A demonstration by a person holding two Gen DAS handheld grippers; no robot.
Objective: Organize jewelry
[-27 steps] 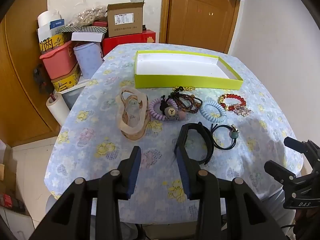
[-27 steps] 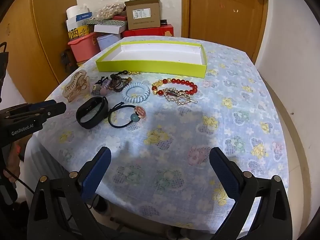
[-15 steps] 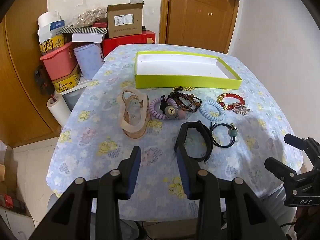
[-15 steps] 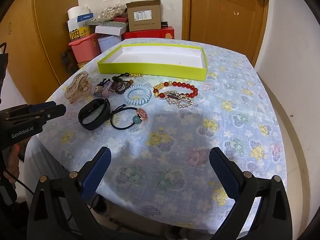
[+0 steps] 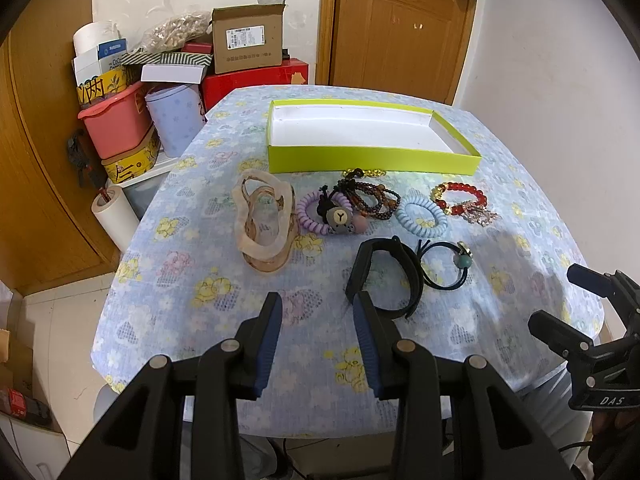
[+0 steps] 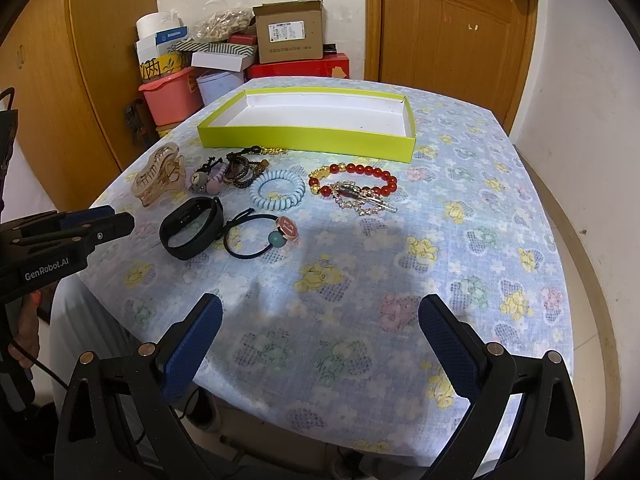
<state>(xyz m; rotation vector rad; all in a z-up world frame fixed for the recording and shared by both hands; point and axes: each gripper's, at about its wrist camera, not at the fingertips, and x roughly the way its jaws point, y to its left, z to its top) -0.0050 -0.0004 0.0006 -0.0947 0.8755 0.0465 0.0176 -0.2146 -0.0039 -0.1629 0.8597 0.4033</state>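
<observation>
Jewelry lies on the flowered tablecloth in front of an empty lime-green tray (image 5: pixel 372 158) (image 6: pixel 304 136). Left to right are a beige claw clip (image 5: pixel 248 236), a purple coil tie with a bear charm (image 5: pixel 338 218), brown bead bracelets (image 5: pixel 376 200), a light blue coil tie (image 5: pixel 402 216) and a red bead bracelet (image 5: pixel 460 188). Nearer are a black band (image 5: pixel 400 276) and a dark hair tie with a teal bead (image 5: pixel 444 264). My left gripper (image 5: pixel 318 304) hovers open just short of the black band. My right gripper (image 6: pixel 320 306) stands wide open over bare cloth, holding nothing.
Beyond the table's far left corner are stacked boxes (image 5: pixel 248 42), a pink bin (image 5: pixel 114 124) and a paper roll (image 5: pixel 112 216). A wooden door (image 5: pixel 396 28) stands behind. The table edge runs just under both grippers. A white wall (image 6: pixel 580 80) is close on the right.
Both views shift only slightly. Neither gripper's jaws have changed width, and nothing on the table has moved.
</observation>
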